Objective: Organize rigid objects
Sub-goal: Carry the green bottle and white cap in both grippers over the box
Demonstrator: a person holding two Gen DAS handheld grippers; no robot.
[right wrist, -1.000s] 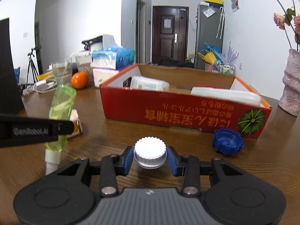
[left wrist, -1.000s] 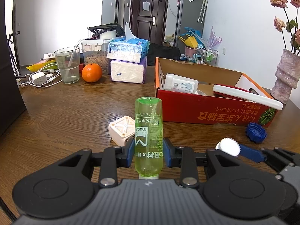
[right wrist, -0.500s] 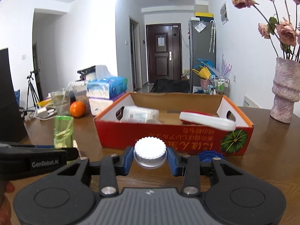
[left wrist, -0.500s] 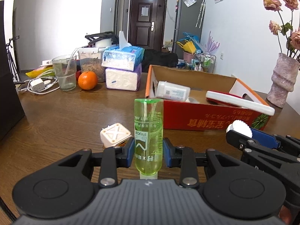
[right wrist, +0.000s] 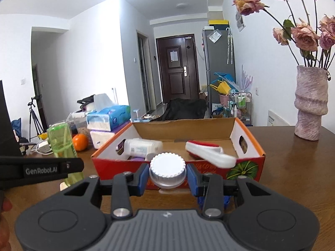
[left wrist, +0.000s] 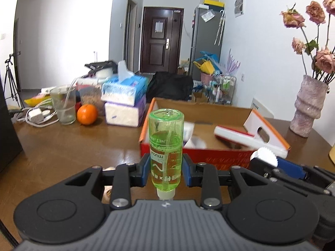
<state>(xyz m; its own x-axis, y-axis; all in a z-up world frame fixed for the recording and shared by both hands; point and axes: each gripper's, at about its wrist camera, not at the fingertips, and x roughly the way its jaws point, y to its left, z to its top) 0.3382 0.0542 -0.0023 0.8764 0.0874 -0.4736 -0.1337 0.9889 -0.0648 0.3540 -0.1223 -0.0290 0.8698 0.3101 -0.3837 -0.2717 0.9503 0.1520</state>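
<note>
Bench: brown wooden bench [left wrist: 62, 146], set in a white-walled room with a dark door [left wrist: 160, 41].
Box: red cardboard box [right wrist: 188, 165], in which a white bottle [right wrist: 142, 147] and a red-and-white tool [right wrist: 209, 155] are kept.
Left gripper [left wrist: 166, 170]: clamped on an inverted green bottle [left wrist: 166, 146], held above the bench.
Right gripper [right wrist: 167, 177]: clamped on a white cap [right wrist: 167, 167], held before the box.
Right view only: blue cap [right wrist: 225, 200] seen below the gripper.

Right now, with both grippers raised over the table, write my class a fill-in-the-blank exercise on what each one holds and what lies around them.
1. The left gripper is shut on a ____ bottle held upside down.
2. The right gripper is shut on a white ____.
3. The long white and red tool lies inside the ____ box.
4. Beside the stacked tissue packs sits an ____.

Missing words: green; cap; cardboard; orange
</note>
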